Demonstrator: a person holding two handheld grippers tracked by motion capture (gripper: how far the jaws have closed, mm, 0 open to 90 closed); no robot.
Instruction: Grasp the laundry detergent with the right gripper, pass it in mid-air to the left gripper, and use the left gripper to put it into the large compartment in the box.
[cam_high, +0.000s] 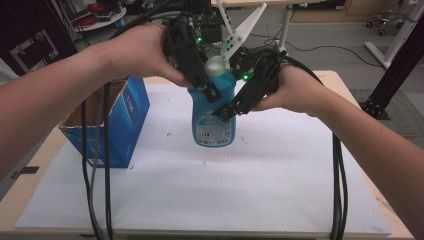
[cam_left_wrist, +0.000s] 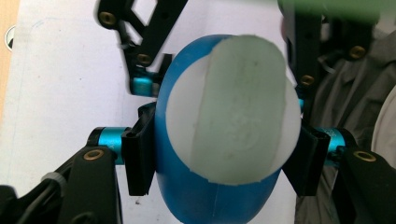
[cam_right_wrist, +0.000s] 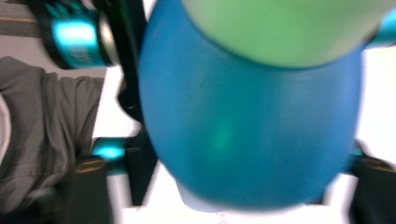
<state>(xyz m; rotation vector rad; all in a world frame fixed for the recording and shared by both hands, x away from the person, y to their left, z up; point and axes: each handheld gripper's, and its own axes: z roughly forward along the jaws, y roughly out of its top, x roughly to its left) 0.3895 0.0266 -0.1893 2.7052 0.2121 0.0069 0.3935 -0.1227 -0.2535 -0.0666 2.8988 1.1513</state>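
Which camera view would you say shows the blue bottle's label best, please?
The high view: the blue bottle stands upright with its label facing the camera. The left gripper view looks down on its pale cap; the right gripper view gives a blurred blue body, no label.

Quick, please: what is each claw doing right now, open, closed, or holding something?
Left claw: closed on the blue bottle, pads pressing its sides below the cap.
Right claw: around the bottle's body; whether its pads press cannot be told.

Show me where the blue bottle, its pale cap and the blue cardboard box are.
blue bottle (cam_high: 212, 125): high view, on its labelled front.
pale cap (cam_left_wrist: 233, 109): left gripper view, on the middle of its flat top.
blue cardboard box (cam_high: 127, 120): high view, on its blue side wall.
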